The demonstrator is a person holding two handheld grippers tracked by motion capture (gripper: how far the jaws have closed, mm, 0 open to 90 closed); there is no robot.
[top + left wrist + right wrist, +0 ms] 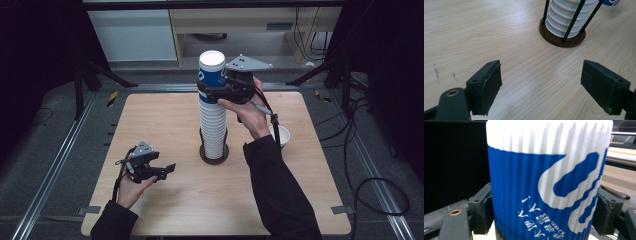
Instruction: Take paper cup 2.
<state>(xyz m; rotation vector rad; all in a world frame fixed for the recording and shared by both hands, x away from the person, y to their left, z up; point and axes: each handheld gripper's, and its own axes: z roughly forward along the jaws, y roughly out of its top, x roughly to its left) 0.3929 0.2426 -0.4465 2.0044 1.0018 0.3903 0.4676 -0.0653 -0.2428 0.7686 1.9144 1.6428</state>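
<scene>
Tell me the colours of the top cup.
Blue and white, ribbed top cup; clearest in the right gripper view.

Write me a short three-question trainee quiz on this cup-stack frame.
1. True or false: the right tongs are shut on the top cup.
2. The left tongs are: A) open above bare table, B) closed on a cup, C) touching the stack's base.
3. What lies on the table right of the cup stack?

Key: 1 true. 2 A. 3 a single white cup, partly hidden behind the right forearm.
</scene>
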